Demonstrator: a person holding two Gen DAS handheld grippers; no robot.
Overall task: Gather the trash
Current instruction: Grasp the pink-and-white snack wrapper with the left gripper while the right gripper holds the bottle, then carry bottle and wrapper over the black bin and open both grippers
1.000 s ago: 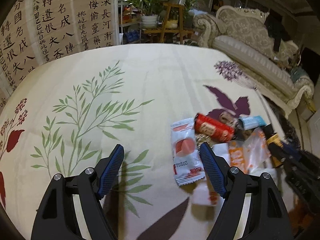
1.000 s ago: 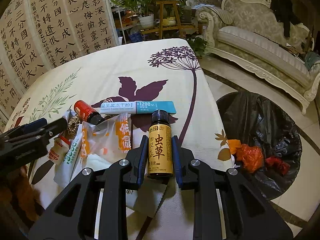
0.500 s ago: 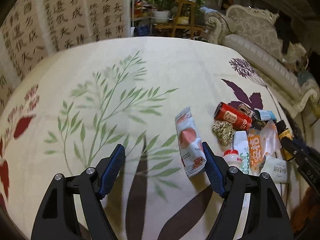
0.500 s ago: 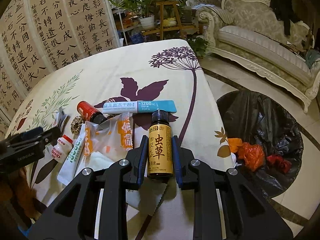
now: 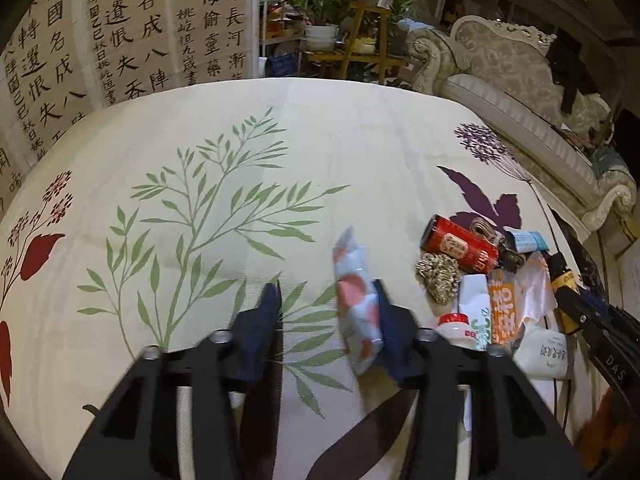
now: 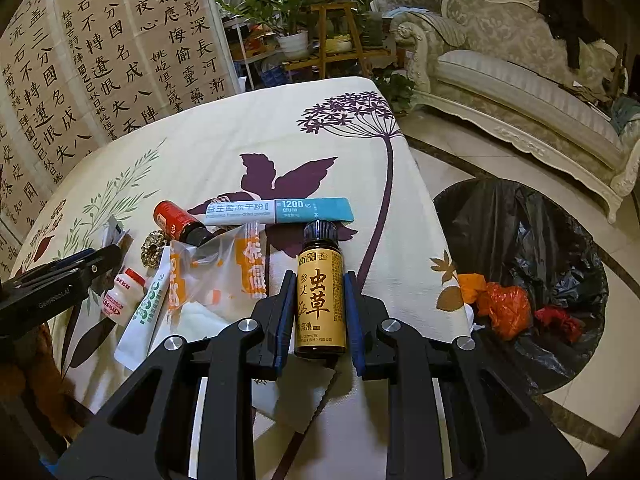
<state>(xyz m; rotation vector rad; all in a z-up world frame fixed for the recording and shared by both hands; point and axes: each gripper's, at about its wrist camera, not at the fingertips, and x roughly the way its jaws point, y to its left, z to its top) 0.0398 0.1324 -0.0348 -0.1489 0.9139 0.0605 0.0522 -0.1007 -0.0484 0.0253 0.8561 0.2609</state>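
The gold-labelled brown bottle (image 6: 320,292) stands gripped in the right gripper's (image 6: 318,316) jaws; the left gripper's (image 5: 326,320) half-open jaws straddle a pink-and-white wrapper (image 5: 356,300) near the worktop's right edge.

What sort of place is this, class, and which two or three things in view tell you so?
Most likely a home living room. An ornate cushioned sofa stands behind, potted plants sit on a wooden stand, and a calligraphy screen lines one side. Trash lies on a floral tablecloth beside a bin with a black bag.

A calligraphy screen (image 6: 100,64), potted plants (image 6: 294,36) on a wooden stand (image 6: 344,48), and an ornate sofa (image 6: 516,76) surround the floral tablecloth (image 5: 248,152)
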